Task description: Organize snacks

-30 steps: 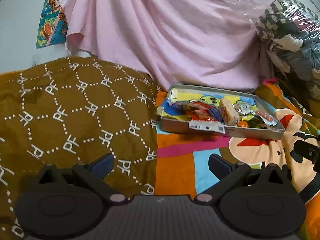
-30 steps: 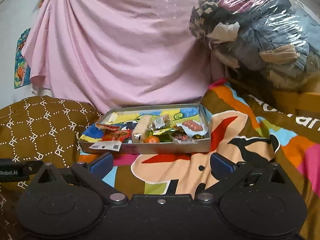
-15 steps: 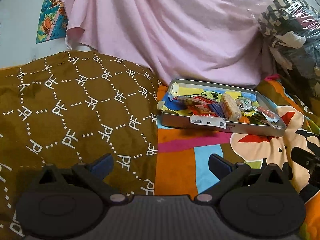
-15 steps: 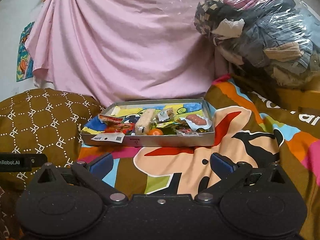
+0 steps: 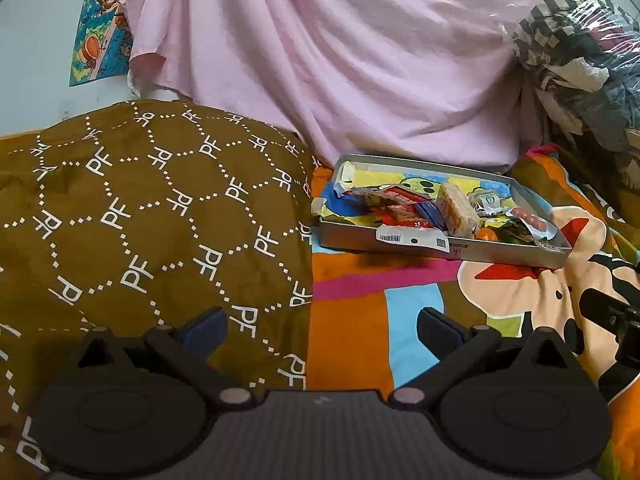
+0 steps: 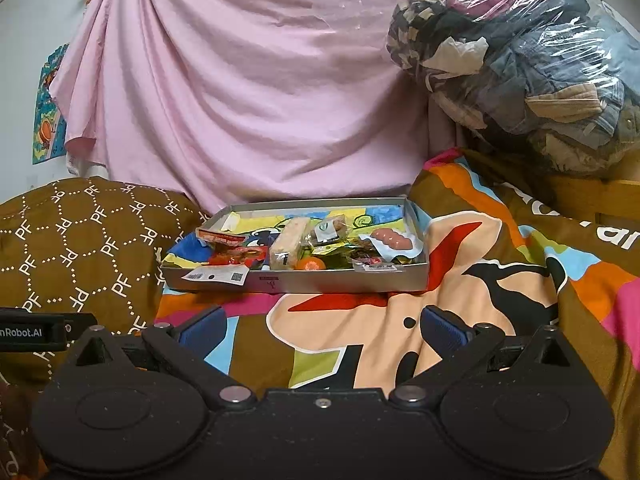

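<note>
Snacks [image 6: 304,246] heaped in shallow box [image 6: 340,280] on soft bed [image 6: 360,332], well ahead. Both grippers, left [image 5: 322,326] and right [image 6: 322,326], fingers apart, empty. Risks: box tipping on yielding blanket; slippery wrappers sliding out.

"PF" repeated on brown pillow [image 5: 152,216], "nRobot.AI" on left gripper [image 6: 32,333]

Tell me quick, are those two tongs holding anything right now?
Left tongs: open, holding nothing, short of the snack tray.
Right tongs: open, holding nothing, also short of the tray.
</note>
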`<control>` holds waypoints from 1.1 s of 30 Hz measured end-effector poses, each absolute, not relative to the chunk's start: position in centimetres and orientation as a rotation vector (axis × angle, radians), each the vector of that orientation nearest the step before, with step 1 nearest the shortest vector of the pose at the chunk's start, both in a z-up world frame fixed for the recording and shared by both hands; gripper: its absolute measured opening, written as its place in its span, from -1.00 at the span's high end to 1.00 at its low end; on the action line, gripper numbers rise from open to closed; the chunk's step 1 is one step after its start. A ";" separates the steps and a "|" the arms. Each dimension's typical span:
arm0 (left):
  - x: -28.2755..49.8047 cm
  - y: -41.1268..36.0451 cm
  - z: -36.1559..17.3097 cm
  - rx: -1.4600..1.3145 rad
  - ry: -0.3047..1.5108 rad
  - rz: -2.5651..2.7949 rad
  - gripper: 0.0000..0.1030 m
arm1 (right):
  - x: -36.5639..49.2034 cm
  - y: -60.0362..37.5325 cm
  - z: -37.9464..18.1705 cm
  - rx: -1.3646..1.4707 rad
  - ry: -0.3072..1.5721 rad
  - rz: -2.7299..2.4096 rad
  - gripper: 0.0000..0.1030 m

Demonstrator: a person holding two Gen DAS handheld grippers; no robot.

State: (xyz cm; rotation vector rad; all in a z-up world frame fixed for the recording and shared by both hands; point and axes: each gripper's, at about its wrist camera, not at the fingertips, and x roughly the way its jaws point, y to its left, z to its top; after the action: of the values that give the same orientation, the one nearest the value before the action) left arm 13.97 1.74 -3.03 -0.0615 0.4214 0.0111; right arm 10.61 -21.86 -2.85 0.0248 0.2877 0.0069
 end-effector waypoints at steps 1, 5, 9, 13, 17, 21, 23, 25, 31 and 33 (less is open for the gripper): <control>14.0 1.7 -3.0 -0.061 0.421 0.011 -0.99 | 10.6 -21.9 -2.9 0.024 0.289 0.007 -0.99; 14.0 1.7 -3.0 -0.061 0.421 0.011 -0.99 | 10.7 -21.8 -2.9 0.023 0.291 0.009 -0.99; 14.0 1.7 -3.0 -0.061 0.420 0.011 -0.99 | 10.7 -21.8 -2.9 0.023 0.292 0.008 -0.99; 14.0 1.8 -3.0 -0.059 0.419 0.011 -0.99 | 10.7 -21.8 -2.9 0.023 0.291 0.009 -0.99; 14.0 1.8 -3.1 -0.059 0.418 0.011 -0.99 | 10.7 -21.8 -2.9 0.023 0.292 0.008 -0.99; 13.9 1.7 -3.0 -0.058 0.416 0.011 -0.99 | 10.7 -21.7 -2.9 0.023 0.292 0.008 -0.99; 13.9 1.7 -3.0 -0.057 0.415 0.010 -0.99 | 10.7 -21.8 -2.9 0.023 0.292 0.008 -0.99; 13.9 1.7 -3.0 -0.054 0.415 0.009 -0.99 | 10.7 -21.8 -2.9 0.023 0.292 0.007 -0.99; 13.9 1.6 -3.0 -0.048 0.412 0.008 -0.99 | 10.7 -21.8 -2.9 0.024 0.293 0.008 -0.99; 13.9 1.6 -3.0 -0.049 0.413 0.007 -0.99 | 10.7 -21.8 -2.8 0.023 0.292 0.007 -0.99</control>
State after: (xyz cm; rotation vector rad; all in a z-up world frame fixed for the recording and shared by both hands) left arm 13.87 1.64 -2.96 -0.0487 0.4129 0.0069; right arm 10.69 -21.76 -2.85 0.0227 0.2918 0.0071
